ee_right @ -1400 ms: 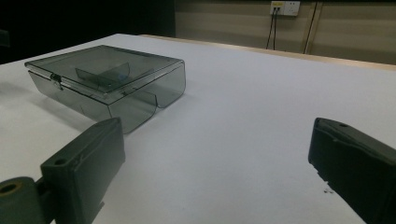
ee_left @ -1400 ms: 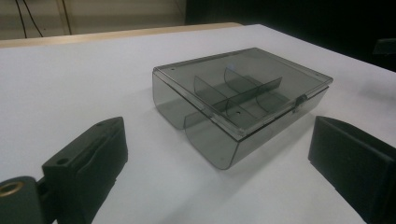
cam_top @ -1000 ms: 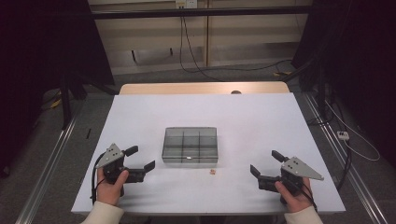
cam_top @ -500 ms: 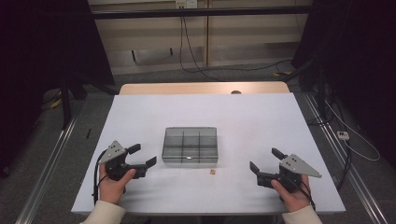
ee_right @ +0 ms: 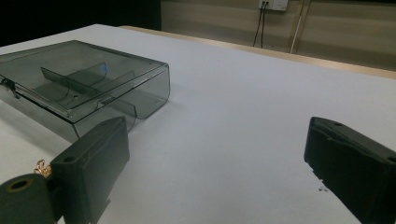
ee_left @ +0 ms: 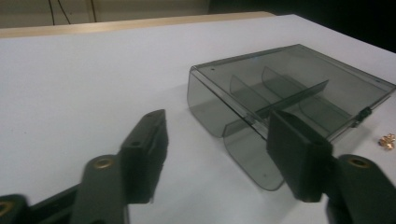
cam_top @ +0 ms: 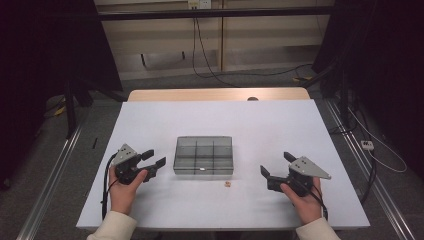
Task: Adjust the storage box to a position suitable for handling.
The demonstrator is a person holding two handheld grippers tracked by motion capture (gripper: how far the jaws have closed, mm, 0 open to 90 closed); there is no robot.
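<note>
Holding your left gripper (cam_top: 151, 164) at lower left of the high view, jaws just narrowed yet empty, your right gripper (cam_top: 272, 167) at lower right spread wide, smoky compartment box (cam_top: 203, 155) centre frame, lid shut, small gold trinket (cam_top: 227, 184) just below it, no readable lettering anywhere.

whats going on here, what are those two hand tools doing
A person sits at a white table with a two-jaw gripper in each hand. A closed smoky plastic box with dividers lies in the middle, and a small gold trinket lies on the table just in front of it. The left gripper is beside the box's left end; its jaws have just been closing, with nothing between them. The right gripper hovers open off to the right. Nothing is held.
</note>
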